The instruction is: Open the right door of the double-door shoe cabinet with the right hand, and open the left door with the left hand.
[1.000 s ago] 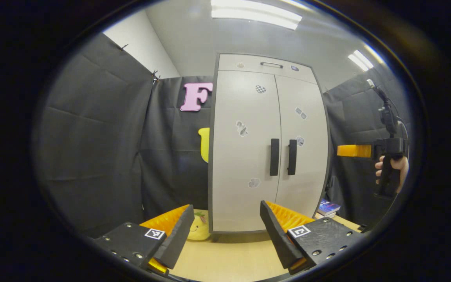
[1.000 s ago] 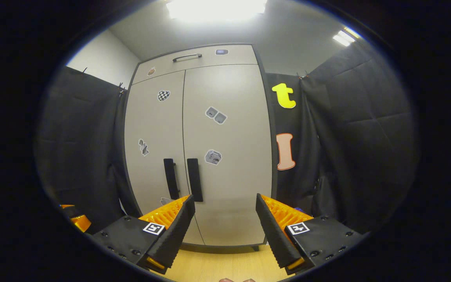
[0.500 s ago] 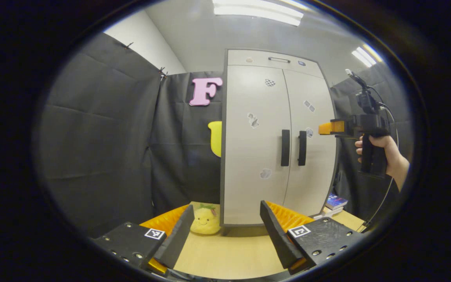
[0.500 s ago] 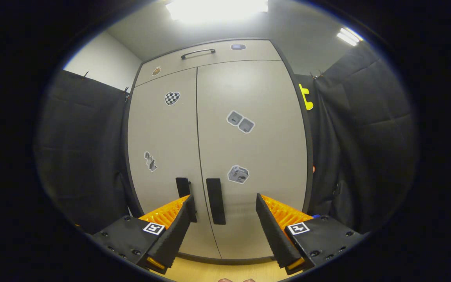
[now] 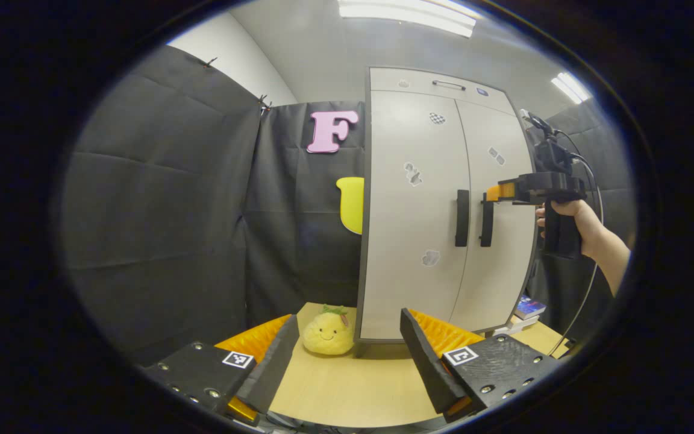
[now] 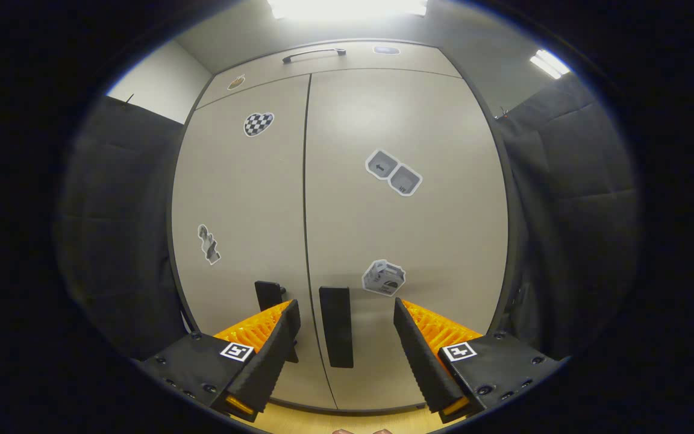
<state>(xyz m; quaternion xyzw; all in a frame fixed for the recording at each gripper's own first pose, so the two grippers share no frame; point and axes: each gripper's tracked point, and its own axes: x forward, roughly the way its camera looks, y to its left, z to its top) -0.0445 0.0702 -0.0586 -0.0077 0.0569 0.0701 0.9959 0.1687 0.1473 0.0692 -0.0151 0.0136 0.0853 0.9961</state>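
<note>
The pale grey shoe cabinet [image 5: 443, 199] stands on a wooden table with both doors closed. Its right door [image 6: 401, 229] carries a black vertical handle [image 6: 336, 325], which sits between the fingers of my open right gripper [image 6: 346, 343] without being touched by them. The left door [image 6: 244, 205] has its own black handle [image 6: 268, 295], partly hidden behind my right gripper's left finger. In the left gripper view a hand holds my right gripper [image 5: 494, 193] at the top of the right handle [image 5: 487, 223], beside the left handle [image 5: 462, 218]. My left gripper [image 5: 347, 355] hangs open, well short of the cabinet.
A yellow plush toy [image 5: 328, 333] lies on the wooden table [image 5: 347, 392] at the cabinet's left foot. Books [image 5: 529, 307] lie to the cabinet's right. A small top drawer with a handle [image 6: 314, 55] sits above the doors. Black cloth walls close in both sides.
My right gripper has moved up to the cabinet, so the right handle now sits between its fingers. My left gripper has drifted left and back; the cabinet looks smaller and farther right.
</note>
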